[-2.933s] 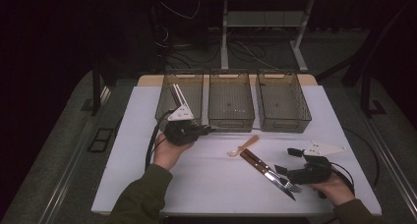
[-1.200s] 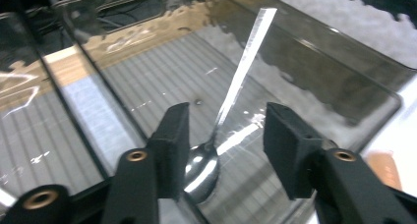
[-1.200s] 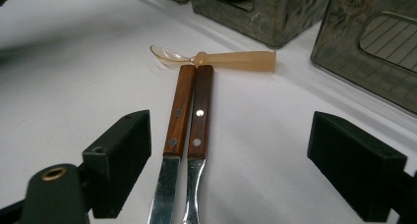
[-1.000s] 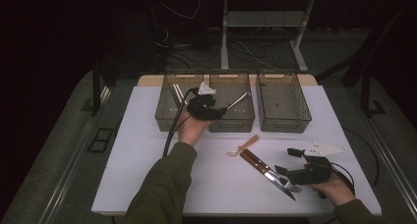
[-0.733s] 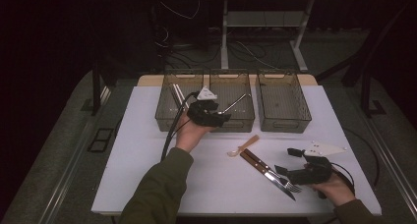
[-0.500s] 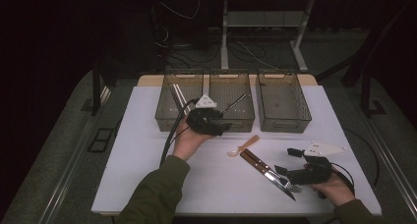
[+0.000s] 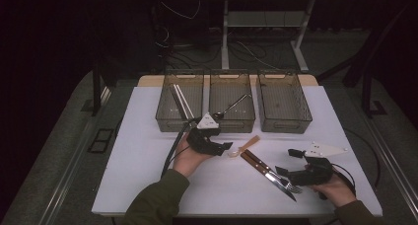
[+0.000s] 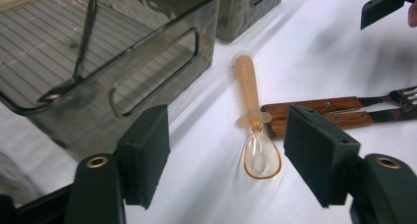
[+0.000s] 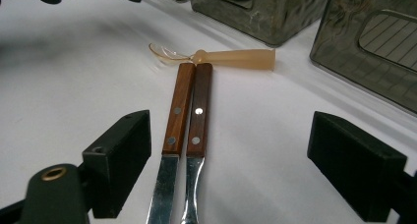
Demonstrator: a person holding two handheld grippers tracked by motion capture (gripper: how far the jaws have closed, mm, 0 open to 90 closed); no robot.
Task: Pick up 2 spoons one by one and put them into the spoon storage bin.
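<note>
From the high view, the left gripper hovers over the white desk just near of the middle bin, its jaws apart and empty, pointing right toward the small orange spoon that lies close beside them. A metal spoon leans inside that middle bin, and pale sticks rest in the left bin; the right bin stands farther right. The right gripper sits low at the near right, jaws spread around the blade ends of a wooden-handled knife and fork lying side by side. In the left gripper view, the jaws have just been closing slightly yet stand wide with nothing between the pads; the orange spoon lies on the desk beyond them, its bowl nearest, touching the wooden handles. In the right gripper view, the open jaws flank the knife and fork, pressing neither, with the orange spoon across the handles' far ends.
</note>
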